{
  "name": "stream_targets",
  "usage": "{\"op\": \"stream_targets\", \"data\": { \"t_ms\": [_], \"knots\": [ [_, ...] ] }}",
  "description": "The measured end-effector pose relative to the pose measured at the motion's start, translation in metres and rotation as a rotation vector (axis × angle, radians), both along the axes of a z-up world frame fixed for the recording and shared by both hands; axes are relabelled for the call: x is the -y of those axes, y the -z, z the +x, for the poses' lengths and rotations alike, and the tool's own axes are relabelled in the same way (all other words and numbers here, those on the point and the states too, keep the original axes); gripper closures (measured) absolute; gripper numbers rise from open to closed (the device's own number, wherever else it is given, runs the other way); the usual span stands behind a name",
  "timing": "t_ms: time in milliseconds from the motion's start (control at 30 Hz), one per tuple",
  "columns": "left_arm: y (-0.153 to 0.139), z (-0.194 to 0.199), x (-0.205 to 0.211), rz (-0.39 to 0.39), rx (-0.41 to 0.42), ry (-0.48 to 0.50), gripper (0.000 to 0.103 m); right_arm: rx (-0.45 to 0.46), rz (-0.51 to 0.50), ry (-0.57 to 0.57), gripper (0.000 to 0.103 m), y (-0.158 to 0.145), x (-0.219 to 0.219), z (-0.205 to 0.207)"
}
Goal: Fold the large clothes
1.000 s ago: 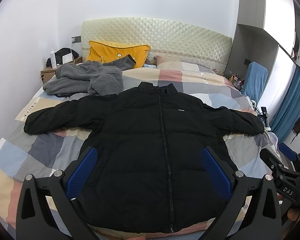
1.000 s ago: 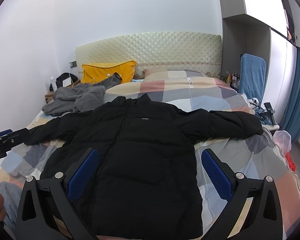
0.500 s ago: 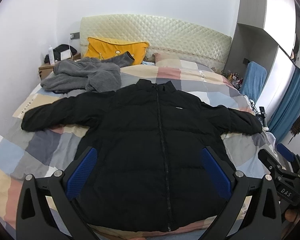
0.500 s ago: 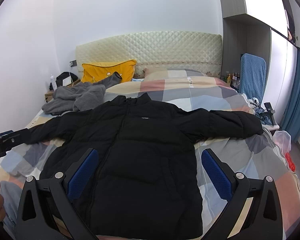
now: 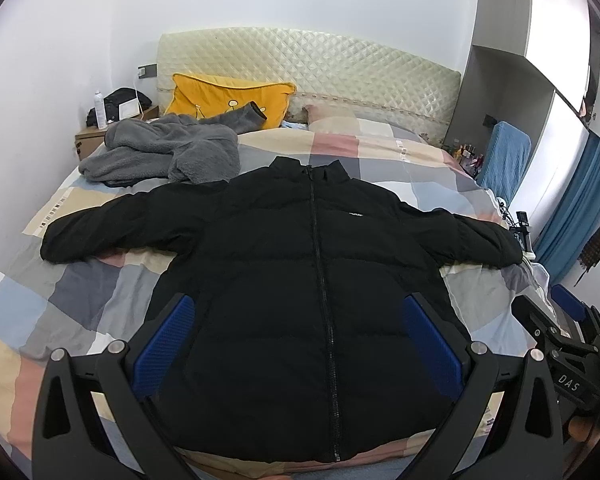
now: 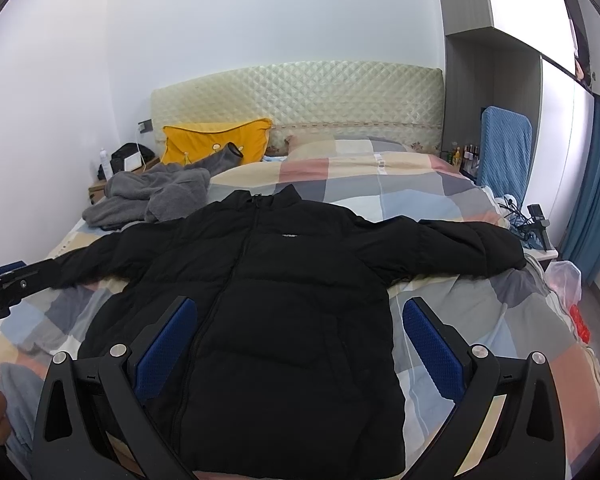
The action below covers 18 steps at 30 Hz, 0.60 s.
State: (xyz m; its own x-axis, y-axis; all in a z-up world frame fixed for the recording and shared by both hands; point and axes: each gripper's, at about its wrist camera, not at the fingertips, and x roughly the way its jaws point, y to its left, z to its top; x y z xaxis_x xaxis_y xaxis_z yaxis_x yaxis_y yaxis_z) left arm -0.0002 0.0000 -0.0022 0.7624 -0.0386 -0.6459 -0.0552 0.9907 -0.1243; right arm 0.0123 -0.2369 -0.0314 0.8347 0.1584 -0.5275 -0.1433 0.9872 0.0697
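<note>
Checked bed (image 5: pixel 80 304); black jacket (image 5: pixel 300 300) spread flat beyond both gaping tools.

You face white walls (image 5: pixel 260 8), a quilted cream headboard (image 5: pixel 308 64), a wooden nightstand (image 5: pixel 88 142) at left, and blue curtains (image 6: pixel 592 200) at right.

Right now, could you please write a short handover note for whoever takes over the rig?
Left hand-held gripper: open, empty, hovering above the lower half of the black puffer jacket.
Right hand-held gripper: open, empty, over the jacket's right side.
Jacket lies front up, zipped, both sleeves spread out on the checked bed cover. A grey fleece garment sits crumpled near the yellow pillow.
Done: jacket laid flat. Left: every fold; no sleeve is folded in yet. The fleece is also unfolded.
</note>
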Motion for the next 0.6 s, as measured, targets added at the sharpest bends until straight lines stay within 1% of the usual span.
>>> {"op": "stream_targets", "data": {
  "t_ms": [167, 267, 333, 433, 533, 600],
  "knots": [
    [-0.008, 0.005, -0.002, -0.008, 0.007, 0.006, 0.000, 0.001, -0.001, 0.023, 0.000, -0.003, 0.008, 0.016],
    [-0.016, 0.014, -0.002, -0.015, 0.008, 0.032, 0.000, -0.004, -0.004, 0.051, 0.000, -0.004, 0.016, 0.031],
    [-0.022, 0.021, 0.000, 0.006, 0.013, 0.039, 0.000, 0.003, -0.007, 0.086, 0.000, -0.005, 0.025, 0.041],
    [-0.030, 0.033, -0.001, 0.035, 0.028, 0.025, 0.000, 0.021, -0.006, 0.135, 0.000, -0.010, 0.041, 0.056],
    [-0.035, 0.047, 0.000, 0.040, 0.021, 0.032, 0.000, 0.017, -0.018, 0.175, 0.000, -0.013, 0.054, 0.075],
    [-0.038, 0.054, 0.008, 0.071, 0.031, 0.028, 0.000, 0.027, -0.031, 0.207, 0.000, -0.014, 0.062, 0.086]
  ]
}}
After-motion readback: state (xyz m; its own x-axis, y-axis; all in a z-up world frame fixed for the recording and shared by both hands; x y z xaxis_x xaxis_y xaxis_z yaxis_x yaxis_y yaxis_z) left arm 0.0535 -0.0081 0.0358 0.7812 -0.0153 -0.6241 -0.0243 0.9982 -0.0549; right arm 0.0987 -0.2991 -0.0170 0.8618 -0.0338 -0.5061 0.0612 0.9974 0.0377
